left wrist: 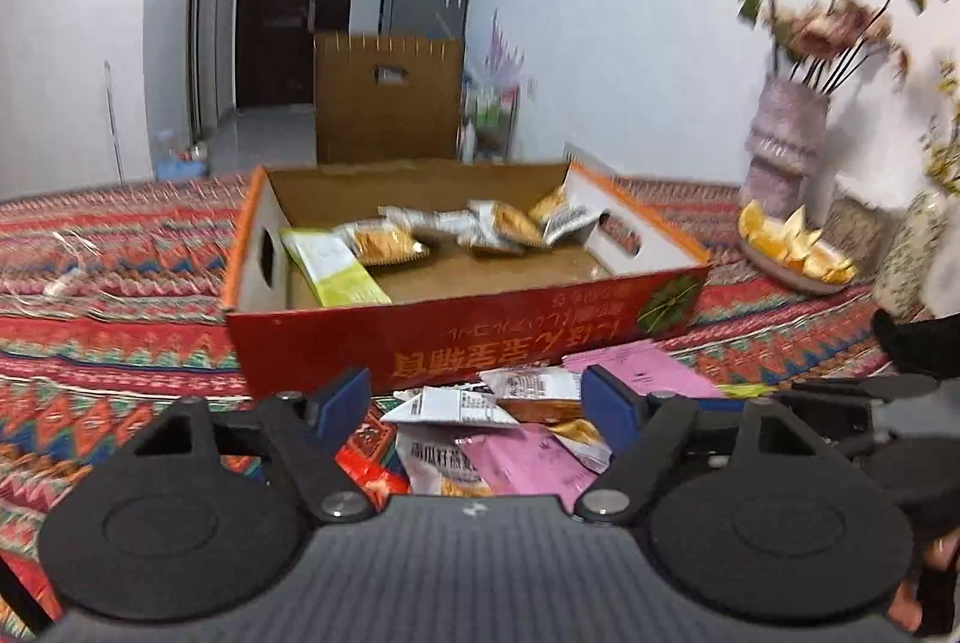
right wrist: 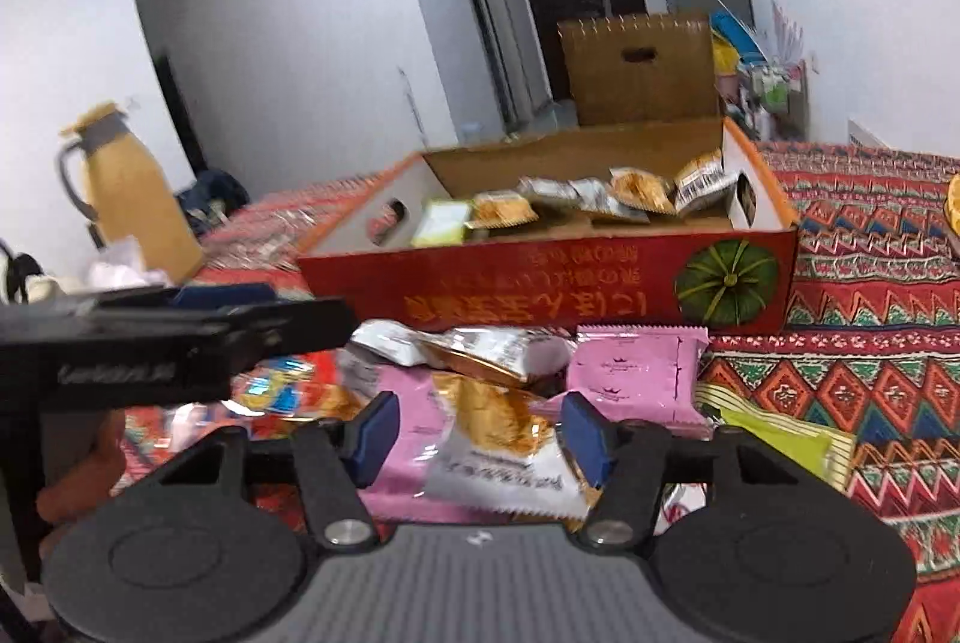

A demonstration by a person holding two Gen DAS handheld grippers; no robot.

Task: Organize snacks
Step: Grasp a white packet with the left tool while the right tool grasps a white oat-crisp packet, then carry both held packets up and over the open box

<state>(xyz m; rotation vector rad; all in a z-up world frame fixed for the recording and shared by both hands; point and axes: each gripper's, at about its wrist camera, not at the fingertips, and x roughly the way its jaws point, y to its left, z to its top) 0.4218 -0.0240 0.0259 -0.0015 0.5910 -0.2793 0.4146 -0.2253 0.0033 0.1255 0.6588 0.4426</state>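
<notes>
Both grippers are tilted downward over a heap of snack packets at the near side of a red box (left wrist: 456, 337) on a patterned cloth (left wrist: 120, 283).

In the left wrist view, the left gripper (left wrist: 477, 406) is seen at lower centre, its jaws spread, with white and pink packets (left wrist: 456, 412) lying below the gap; no pad is seen pressing on any of them.

In the right wrist view, the right gripper (right wrist: 483, 436) is set at lower centre, its jaws about a gold-and-white packet (right wrist: 504, 448); whether the pads press on it cannot be told. The left gripper is seen at the left edge.

More packets (left wrist: 384, 244) lie inside the box, at centre frame.
</notes>
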